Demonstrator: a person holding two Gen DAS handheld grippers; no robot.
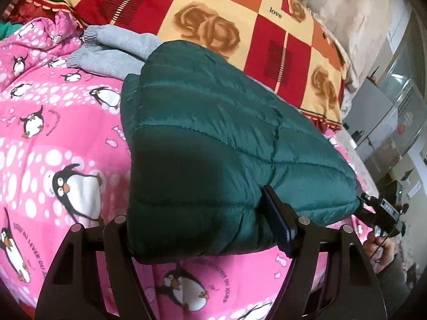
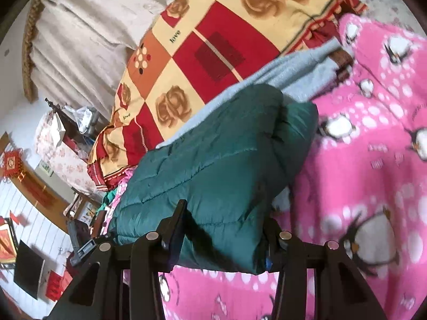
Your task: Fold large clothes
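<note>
A dark green quilted puffer jacket (image 1: 208, 112) lies folded into a thick bundle on a pink penguin blanket (image 1: 53, 138). In the left wrist view my left gripper (image 1: 197, 213) is closed around the bundle's near edge. Its right finger (image 1: 277, 218) dents the padding and its left finger is mostly hidden under the fabric. In the right wrist view the same jacket (image 2: 226, 144) fills my right gripper (image 2: 225, 213), with both pads pressed into its near corner. A person's hand (image 1: 379, 242) holds the other gripper at the jacket's far right end.
Grey sweatpants (image 1: 114, 50) lie beyond the jacket, partly under it, also seen as grey cloth (image 2: 293, 69). A red and yellow rose-print quilt (image 1: 213, 13) is piled behind. The pink blanket (image 2: 360, 165) covers the bed; furniture (image 2: 66, 133) stands past the bed's edge.
</note>
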